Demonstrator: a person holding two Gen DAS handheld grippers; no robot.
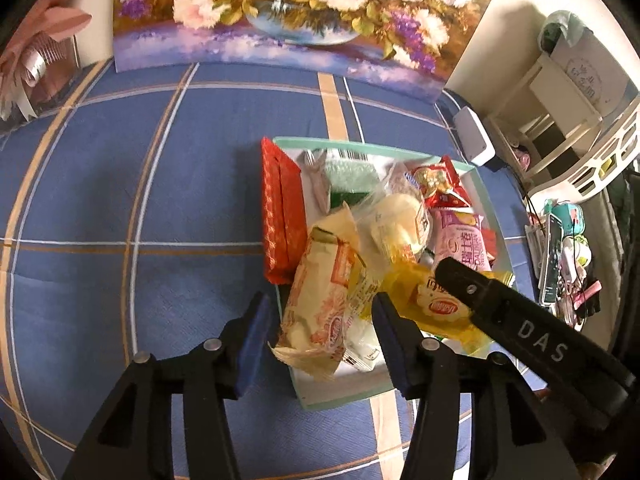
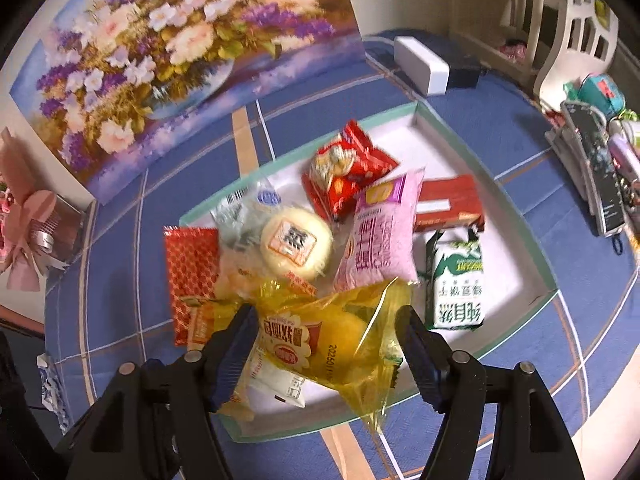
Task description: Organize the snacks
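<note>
Right wrist: yellow snack packet [image 2: 320, 344] between open right gripper [image 2: 326, 354].

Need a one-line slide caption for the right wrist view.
Right tool open above a yellow snack packet in a full snack tray on the blue tablecloth.

A floral painting [image 1: 280, 12] is leaning against the wall at the back of the blue plaid tablecloth [image 1: 120, 200]. A white box [image 2: 420, 66] is lying near the table's far corner, a pink ribboned gift [image 2: 28, 236] is sitting at the left, and a white chair [image 2: 576, 28] is standing beyond.
</note>
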